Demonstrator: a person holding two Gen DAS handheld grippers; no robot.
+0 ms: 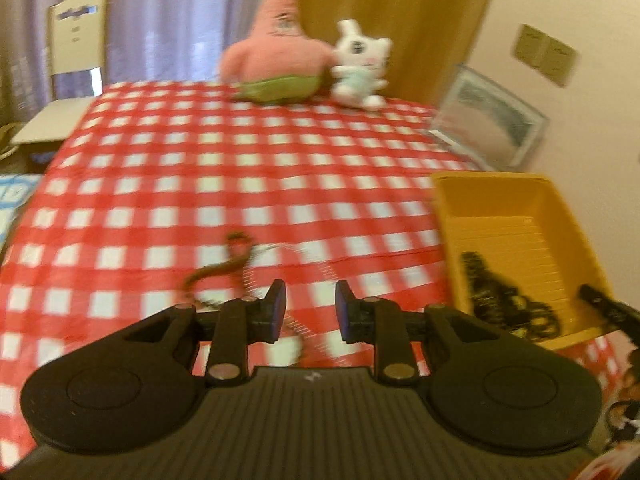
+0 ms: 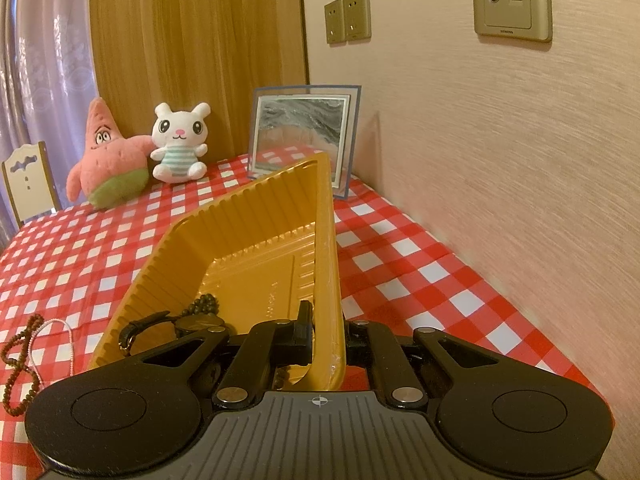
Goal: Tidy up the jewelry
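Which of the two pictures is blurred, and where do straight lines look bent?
Left wrist view: motion blur smears the brown bead bracelet and the red-and-white checked tablecloth; the left gripper itself stays fairly sharp. Right wrist view: sharp overall; the right gripper and the yellow plastic tray are crisp, but the fisheye curves the beige wall and the wooden panel.
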